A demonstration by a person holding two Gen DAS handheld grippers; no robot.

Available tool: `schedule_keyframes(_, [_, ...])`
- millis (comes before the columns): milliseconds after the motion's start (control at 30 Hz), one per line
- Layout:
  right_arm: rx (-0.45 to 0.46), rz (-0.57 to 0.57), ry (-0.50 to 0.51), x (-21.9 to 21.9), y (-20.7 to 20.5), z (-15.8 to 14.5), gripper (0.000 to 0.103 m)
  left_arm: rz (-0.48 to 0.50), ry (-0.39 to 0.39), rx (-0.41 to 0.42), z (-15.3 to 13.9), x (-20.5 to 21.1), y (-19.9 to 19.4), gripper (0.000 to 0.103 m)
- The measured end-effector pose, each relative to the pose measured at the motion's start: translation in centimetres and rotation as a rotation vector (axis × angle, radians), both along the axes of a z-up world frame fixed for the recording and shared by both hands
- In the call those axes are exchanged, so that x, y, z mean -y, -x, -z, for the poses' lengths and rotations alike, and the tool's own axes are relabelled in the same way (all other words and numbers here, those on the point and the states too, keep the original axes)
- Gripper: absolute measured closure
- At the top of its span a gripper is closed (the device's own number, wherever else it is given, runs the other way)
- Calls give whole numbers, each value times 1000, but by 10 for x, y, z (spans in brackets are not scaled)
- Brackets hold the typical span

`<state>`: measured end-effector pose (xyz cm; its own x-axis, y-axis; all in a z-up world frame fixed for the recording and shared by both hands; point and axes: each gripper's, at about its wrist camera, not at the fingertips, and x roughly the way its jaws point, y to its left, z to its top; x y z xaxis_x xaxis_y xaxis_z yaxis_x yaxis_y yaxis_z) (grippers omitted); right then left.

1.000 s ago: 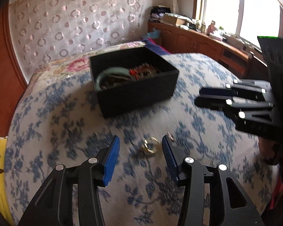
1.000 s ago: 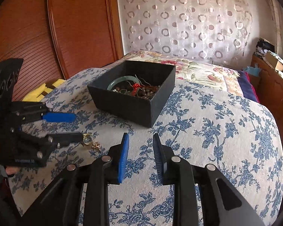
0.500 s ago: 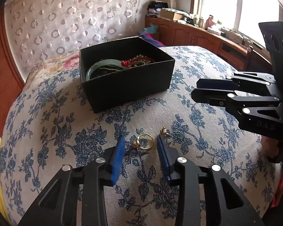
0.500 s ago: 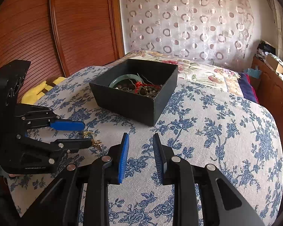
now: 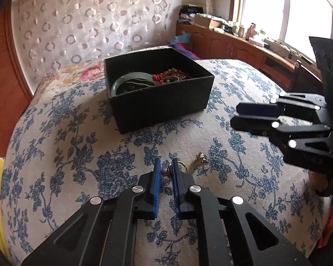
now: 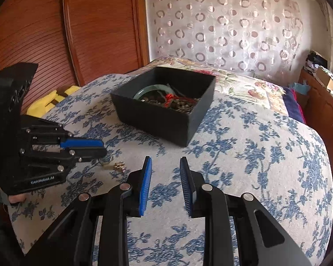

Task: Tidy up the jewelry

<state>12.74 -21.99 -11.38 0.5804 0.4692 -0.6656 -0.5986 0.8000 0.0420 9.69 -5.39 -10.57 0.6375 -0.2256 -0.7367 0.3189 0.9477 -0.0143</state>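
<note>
left gripper (image 5: 166, 173), lower centre, jaws clamped on the gold ring (image 5: 177, 169) on the bed (image 5: 244, 177); right gripper (image 6: 165, 181) idle, jaws apart. lift straight, keep the pinch firm, carry to the black box (image 5: 159, 102), upper centre

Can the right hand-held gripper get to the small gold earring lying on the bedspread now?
Probably yes. The right hand-held gripper is open, and the earring lies on bare bedspread just to its left. The left hand-held gripper, closed around the ring, sits very near, so space is tight.
</note>
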Motion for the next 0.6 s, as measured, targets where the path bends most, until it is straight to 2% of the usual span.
schedule_keyframes(333, [-69, -108, 7, -30, 10, 3, 75, -54, 32, 66, -20, -24, 17, 94])
schedule_keyframes(600, [-77, -132, 51, -47, 11, 8, 75, -67, 49, 96, -32, -34, 30, 94])
